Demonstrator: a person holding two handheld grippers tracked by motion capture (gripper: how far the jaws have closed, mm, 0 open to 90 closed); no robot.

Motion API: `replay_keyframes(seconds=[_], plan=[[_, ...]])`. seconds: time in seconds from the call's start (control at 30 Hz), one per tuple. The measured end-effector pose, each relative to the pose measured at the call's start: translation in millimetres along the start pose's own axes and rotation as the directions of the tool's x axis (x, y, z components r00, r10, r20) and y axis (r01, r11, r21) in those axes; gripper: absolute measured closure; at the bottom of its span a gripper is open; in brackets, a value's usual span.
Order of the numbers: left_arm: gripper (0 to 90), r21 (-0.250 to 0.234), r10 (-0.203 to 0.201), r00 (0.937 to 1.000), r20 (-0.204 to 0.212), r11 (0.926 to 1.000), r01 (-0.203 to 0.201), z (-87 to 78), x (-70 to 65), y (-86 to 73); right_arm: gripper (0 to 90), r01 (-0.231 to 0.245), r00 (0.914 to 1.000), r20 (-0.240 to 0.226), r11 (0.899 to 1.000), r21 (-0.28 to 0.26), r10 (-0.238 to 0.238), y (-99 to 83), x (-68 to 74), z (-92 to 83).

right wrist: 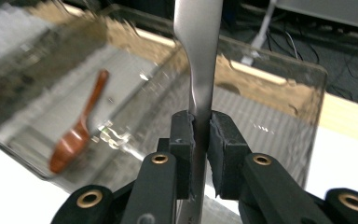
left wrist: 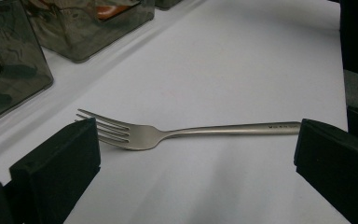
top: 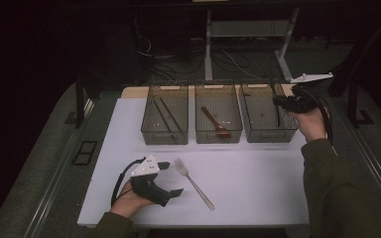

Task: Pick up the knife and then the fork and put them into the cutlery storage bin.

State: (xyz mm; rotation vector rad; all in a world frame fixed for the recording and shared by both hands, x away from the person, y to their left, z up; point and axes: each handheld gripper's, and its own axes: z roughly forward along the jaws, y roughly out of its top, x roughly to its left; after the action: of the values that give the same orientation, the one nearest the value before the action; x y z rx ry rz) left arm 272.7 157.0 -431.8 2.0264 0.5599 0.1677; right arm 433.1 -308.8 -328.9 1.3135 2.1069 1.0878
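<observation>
My right gripper point(right wrist: 200, 140) is pinching a knife point(right wrist: 199, 56), pads pressed tight on the flat metal, blade running straight up out of the jaws. In the high view that gripper point(top: 282, 102) hangs over the right bin point(top: 268, 130), above its right side, my hand point(top: 311, 121) wrapped round the grip. The knife itself is hard to pick out from up there. Through the smoky bin wall I can see the brown spoon point(right wrist: 77, 135) next door; it lies in the middle bin point(top: 218, 134). The left bin point(top: 164, 135) holds thin dark sticks I can't identify.

Down at the near edge, my left gripper point(top: 171, 178) rests low on the white table point(top: 258, 183), jaws spread wide, nothing between the pads. The fork point(left wrist: 168, 133) lies flat on the table just beyond them, tines toward the one jaw, handle end near the other, touched by neither. From above the fork point(top: 194, 183) sits just right of that gripper, tines pointing toward the bins.
</observation>
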Motion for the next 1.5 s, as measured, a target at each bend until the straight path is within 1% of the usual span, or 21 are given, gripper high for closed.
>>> replay_keyframes(seconds=[0.07,0.17,0.33,0.4,0.57,0.67,0.77,0.87,0.93,1.07,1.2,1.3,1.4,1.43,1.5], plan=[[0.0,0.000,0.000,1.0000,0.001,1.0000,0.000,0.0,0.0,0.0,80.3,0.001,0.9998,0.018,1.000,0.027,-0.001,-3.1,-3.9,4.4],[0.0,0.001,0.000,1.0000,0.001,1.0000,0.000,0.0,0.1,0.0,80.3,-0.005,0.9992,0.041,0.999,0.047,0.003,-8.0,-10.2,8.9],[0.0,0.000,0.001,1.0000,0.002,1.0000,-0.001,0.7,-0.5,-0.2,80.2,0.008,0.9975,0.069,0.995,0.095,-0.015,-17.0,-17.3,14.7],[0.0,-0.001,0.000,1.0000,0.001,1.0000,0.000,0.7,-0.4,-0.2,80.3,0.004,0.9974,0.070,0.993,0.116,-0.013,-21.3,-20.3,17.6],[0.0,0.005,0.003,1.0000,0.002,1.0000,-0.003,1.1,-0.1,-0.2,80.2,0.007,0.9955,0.092,0.986,0.167,-0.022,-32.6,-24.0,26.7],[0.0,0.004,0.003,1.0000,0.002,1.0000,-0.003,1.1,-0.2,-0.2,80.1,0.001,0.9956,0.091,0.982,0.188,-0.018,-37.0,-25.8,31.7],[0.0,0.009,0.003,1.0000,0.003,1.0000,-0.003,1.1,-0.2,-0.2,80.1,0.007,0.9957,0.089,0.978,0.207,-0.026,-38.4,-25.4,36.1],[0.0,0.011,0.004,1.0000,0.004,0.9999,-0.004,1.3,-0.2,-0.1,80.1,0.011,0.9953,0.091,0.975,0.223,-0.032,-39.4,-23.9,41.7],[0.0,0.007,0.005,1.0000,0.003,1.0000,-0.005,1.1,-0.4,-0.1,80.1,0.003,0.9952,0.094,0.973,0.232,-0.025,-39.8,-23.4,45.2],[0.0,0.003,0.003,1.0000,0.003,1.0000,-0.003,1.1,-0.3,-0.3,80.1,0.008,0.9942,0.102,0.971,0.241,-0.034,-39.4,-22.3,49.0],[0.0,0.008,0.005,1.0000,0.004,1.0000,-0.005,1.1,-0.3,-0.1,79.9,0.004,0.9940,0.105,0.969,0.245,-0.031,-39.4,-21.4,51.6],[0.0,0.001,0.002,1.0000,0.004,1.0000,-0.002,1.2,-0.4,-0.3,79.1,0.004,0.9940,0.105,0.968,0.250,-0.031,-39.5,-20.3,53.9],[0.0,0.006,0.004,1.0000,0.004,1.0000,-0.004,0.7,-0.4,-0.1,77.4,0.009,0.9952,0.092,0.967,0.254,-0.034,-39.8,-18.5,56.4],[0.0,0.005,0.003,1.0000,0.003,1.0000,-0.003,0.8,-0.5,-0.1,79.3,0.008,0.9958,0.086,0.967,0.256,-0.031,-40.0,-17.9,57.1],[0.0,0.006,0.003,1.0000,0.003,1.0000,-0.003,0.8,-0.4,-0.1,78.1,0.003,0.9972,0.071,0.969,0.248,-0.021,-40.2,-17.4,57.3]])
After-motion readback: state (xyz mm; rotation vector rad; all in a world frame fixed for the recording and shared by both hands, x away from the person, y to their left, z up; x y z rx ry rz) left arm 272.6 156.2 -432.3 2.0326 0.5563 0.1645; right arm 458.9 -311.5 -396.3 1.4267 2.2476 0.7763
